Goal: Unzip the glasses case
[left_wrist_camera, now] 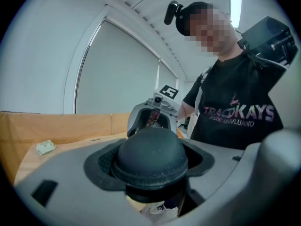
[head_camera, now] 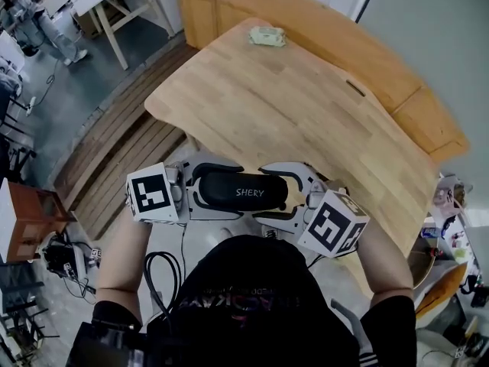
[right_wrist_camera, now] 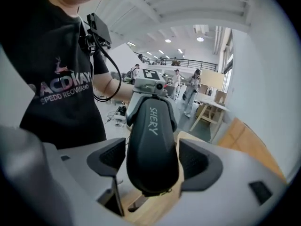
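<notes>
The glasses case (right_wrist_camera: 153,145), black with pale lettering on its lid, is up off the desk (head_camera: 306,105); it hangs crosswise in front of the person's chest, just over the desk's near edge, with one gripper at each end.

The left gripper (head_camera: 238,191) has the case's rounded end between its fingers (left_wrist_camera: 101,163); they stand wide yet sit against the shell on both sides, so this gripper appears to carry the case alone. The right gripper (head_camera: 259,193) is spread wide around the other end; its fingers (right_wrist_camera: 200,160) flank the case with a clear gap on each side and press on nothing.

As for progress, the unzipping does not look to have begun; the lid lies flat on its base in the head view and no opening shows along the seam, though the zip line itself is too dark to read for certain. A small tab (right_wrist_camera: 163,191) at the case's nearest end in the right gripper view may be the zip pull; this is a guess. What seems left is nearly everything: the free right gripper has to find and pinch the pull, then run it round the seam while the left one steadies the case. A small pale object (head_camera: 267,36) lies untouched near the desk's far edge.
</notes>
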Motion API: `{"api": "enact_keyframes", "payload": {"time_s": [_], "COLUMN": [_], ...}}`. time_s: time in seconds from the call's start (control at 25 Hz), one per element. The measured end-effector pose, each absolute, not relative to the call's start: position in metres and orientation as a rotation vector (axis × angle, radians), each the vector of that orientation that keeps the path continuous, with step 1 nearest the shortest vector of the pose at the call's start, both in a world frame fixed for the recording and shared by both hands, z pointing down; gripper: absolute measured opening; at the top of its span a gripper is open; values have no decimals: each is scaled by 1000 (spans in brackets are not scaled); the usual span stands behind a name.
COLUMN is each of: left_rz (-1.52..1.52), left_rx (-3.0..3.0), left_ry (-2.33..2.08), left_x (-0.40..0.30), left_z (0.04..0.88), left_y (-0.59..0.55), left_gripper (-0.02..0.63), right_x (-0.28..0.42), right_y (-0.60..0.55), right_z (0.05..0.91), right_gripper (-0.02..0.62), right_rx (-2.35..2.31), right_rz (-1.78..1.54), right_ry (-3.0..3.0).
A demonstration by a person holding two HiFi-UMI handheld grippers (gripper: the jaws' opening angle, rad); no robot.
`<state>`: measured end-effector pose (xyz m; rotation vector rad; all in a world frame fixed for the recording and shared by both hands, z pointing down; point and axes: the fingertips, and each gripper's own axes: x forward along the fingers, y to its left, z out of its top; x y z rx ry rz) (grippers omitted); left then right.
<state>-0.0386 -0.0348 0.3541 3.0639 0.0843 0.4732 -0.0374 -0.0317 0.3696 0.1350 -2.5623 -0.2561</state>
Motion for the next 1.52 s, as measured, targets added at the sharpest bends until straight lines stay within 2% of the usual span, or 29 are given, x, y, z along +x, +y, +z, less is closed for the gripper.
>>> {"api": "enact_keyframes", "payload": {"time_s": [0.56, 0.84, 0.88, 1.04, 1.08, 1.16, 1.52], "left_rz": [532, 418, 418, 454, 465, 504, 443], "left_rx": [3031, 2904, 2880, 2809, 2791, 2741, 2446], "left_ry": [93, -266, -316, -440, -467, -539, -784], "left_x": [-23, -62, -67, -68, -64, -55, -41], "left_z": [382, 401, 406, 428, 434, 449, 507], "left_y": [-32, -74, -77, -80, -80, -79, -56], "left_gripper": [344, 340, 328, 208, 164, 11, 11], "right_x": [-29, 22, 28, 43, 45, 47, 33], "right_y": [-30, -80, -92, -153, -169, -200, -303], "right_z": [401, 433, 442, 486, 498, 523, 617], "right_gripper": [342, 341, 341, 341, 341, 341, 341], "right_rx": [19, 102, 131, 228, 243, 259, 234], "right_rz": [-287, -273, -257, -190, -171, -124, 0], "right_ry": [-2488, -2411, -2404, -2384, -2381, -2381, -2322]}}
